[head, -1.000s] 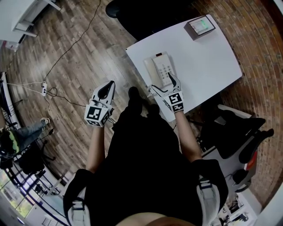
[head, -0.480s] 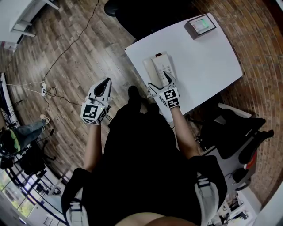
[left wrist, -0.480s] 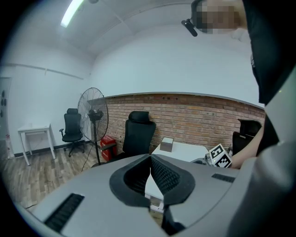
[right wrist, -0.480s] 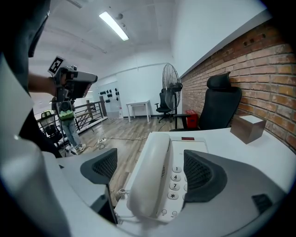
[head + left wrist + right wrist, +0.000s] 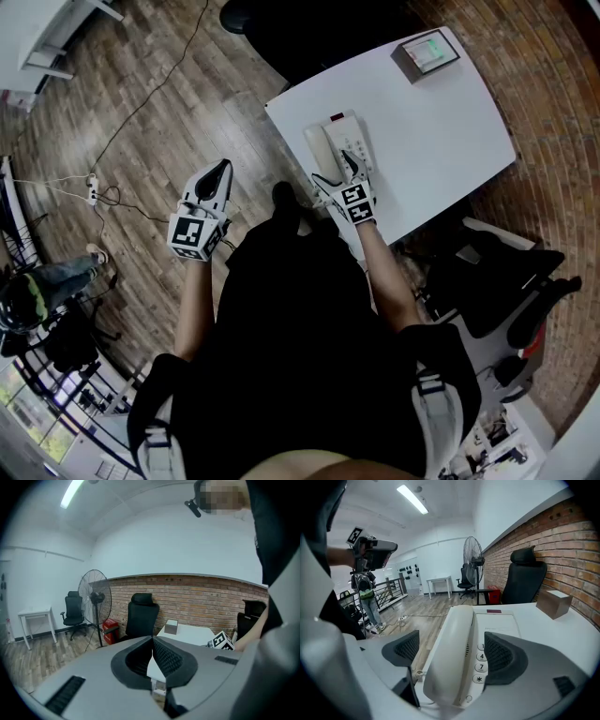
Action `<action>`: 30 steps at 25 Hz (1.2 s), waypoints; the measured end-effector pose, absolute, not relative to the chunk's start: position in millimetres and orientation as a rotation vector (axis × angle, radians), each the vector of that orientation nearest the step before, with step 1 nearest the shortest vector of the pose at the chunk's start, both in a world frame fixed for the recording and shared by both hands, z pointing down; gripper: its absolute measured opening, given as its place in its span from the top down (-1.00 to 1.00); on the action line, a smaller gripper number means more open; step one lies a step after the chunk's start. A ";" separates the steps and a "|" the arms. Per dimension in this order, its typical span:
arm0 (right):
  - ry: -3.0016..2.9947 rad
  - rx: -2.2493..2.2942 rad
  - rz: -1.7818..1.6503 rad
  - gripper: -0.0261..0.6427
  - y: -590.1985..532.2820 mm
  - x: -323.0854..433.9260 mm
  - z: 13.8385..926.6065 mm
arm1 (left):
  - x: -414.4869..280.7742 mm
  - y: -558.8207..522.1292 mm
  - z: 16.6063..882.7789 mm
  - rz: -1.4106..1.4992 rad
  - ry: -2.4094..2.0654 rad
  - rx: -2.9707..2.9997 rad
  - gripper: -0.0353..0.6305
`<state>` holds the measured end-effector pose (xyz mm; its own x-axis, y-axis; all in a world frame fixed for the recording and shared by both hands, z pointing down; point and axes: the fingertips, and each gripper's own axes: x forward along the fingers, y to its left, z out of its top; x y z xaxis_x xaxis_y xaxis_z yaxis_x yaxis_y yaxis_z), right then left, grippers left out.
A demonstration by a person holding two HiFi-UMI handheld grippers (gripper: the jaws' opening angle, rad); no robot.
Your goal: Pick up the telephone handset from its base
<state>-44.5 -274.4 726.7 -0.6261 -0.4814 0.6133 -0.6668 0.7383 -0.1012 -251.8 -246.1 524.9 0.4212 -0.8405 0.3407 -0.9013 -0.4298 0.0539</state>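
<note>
A cream telephone base (image 5: pixel 345 134) with a keypad stands near the left edge of the white table (image 5: pixel 441 131). Its handset (image 5: pixel 322 150) lies in the cradle along the base's left side. My right gripper (image 5: pixel 338 172) is open at the phone's near end. In the right gripper view the handset (image 5: pixel 449 639) lies between the two pads, which stand apart from it, one on the floor side and one over the keypad (image 5: pixel 481 657). My left gripper (image 5: pixel 217 175) hangs over the wooden floor, left of the table. Its pads (image 5: pixel 165 657) meet with nothing between them.
A small grey box (image 5: pixel 425 54) sits at the table's far corner. A black office chair (image 5: pixel 525 576) stands behind the table, another (image 5: pixel 497 272) at its right. Cables and a power strip (image 5: pixel 94 187) lie on the floor. A person (image 5: pixel 368 597) stands at the left, and a fan (image 5: pixel 472 557) further back.
My right gripper has sunk and moved forward so that its jaws straddle the handset's near end. My left gripper has drifted a little to the left over the floor.
</note>
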 end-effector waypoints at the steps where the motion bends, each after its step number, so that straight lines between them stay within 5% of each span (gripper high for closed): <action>1: -2.371 0.874 0.435 -0.36 -275.7 -45.4 727.7 | -252.6 -247.3 524.8 0.390 -1.525 2.449 0.83; 30: -2.209 0.913 0.482 0.13 -283.8 -54.7 758.5 | -267.6 -261.7 529.4 0.411 -1.479 2.473 0.83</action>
<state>-54.7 -283.8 758.5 -0.5156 -0.4703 0.7163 -0.7258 0.6840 -0.0733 -267.6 -261.7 529.4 0.4511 -0.8196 0.3531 -0.8843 -0.4640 0.0527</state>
